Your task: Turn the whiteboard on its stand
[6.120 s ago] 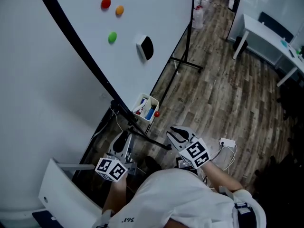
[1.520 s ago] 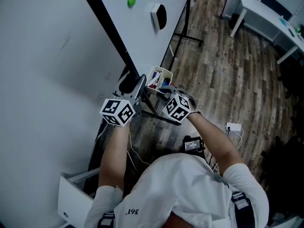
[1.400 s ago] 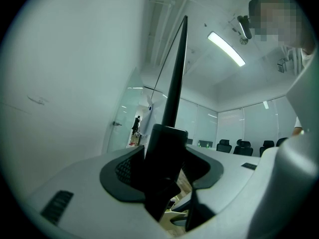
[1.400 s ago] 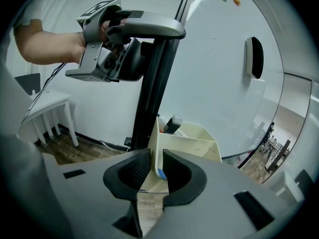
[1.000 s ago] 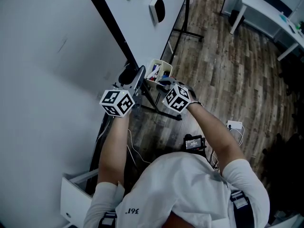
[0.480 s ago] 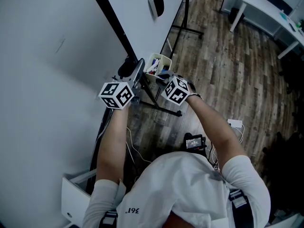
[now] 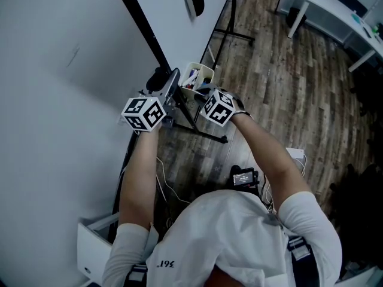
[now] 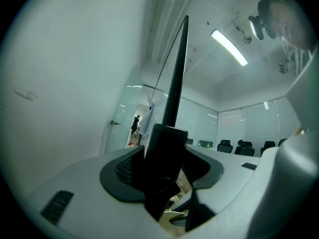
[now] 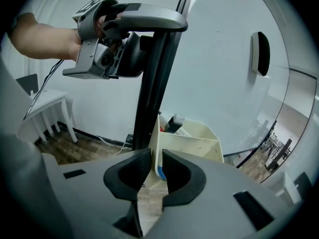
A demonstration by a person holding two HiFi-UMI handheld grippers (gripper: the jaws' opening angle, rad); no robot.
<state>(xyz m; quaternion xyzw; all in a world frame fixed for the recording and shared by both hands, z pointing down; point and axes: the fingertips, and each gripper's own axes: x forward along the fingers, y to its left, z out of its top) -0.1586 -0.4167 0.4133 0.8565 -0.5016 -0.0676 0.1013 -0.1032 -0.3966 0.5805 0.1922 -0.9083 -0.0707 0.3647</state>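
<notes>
The whiteboard (image 7: 173, 17) with its black frame (image 7: 140, 23) runs diagonally across the top of the head view and carries an eraser (image 7: 192, 0). My left gripper (image 7: 167, 85) is shut on the frame's lower end. In the left gripper view the black bar (image 8: 174, 83) fills the gap between the jaws (image 8: 167, 168). My right gripper (image 7: 200, 91) has just been closing on the wall of the cream pen tray (image 9: 194, 143), and its pads (image 9: 157, 168) clamp that thin wall. The right gripper view also shows the left gripper (image 9: 132, 49) around the frame (image 9: 154, 93).
The stand's black foot bar (image 7: 233, 34) lies on the wood floor behind the tray. A white desk (image 7: 335, 11) stands at the top right. A power strip with cables (image 7: 296, 157) lies by the person's right side. A small white table (image 9: 45, 103) stands by the wall.
Six seconds ago both grippers hung low and free; now they grip the board's lower corner. Over the last second the grippers, tray and eraser drifted slightly up the picture.
</notes>
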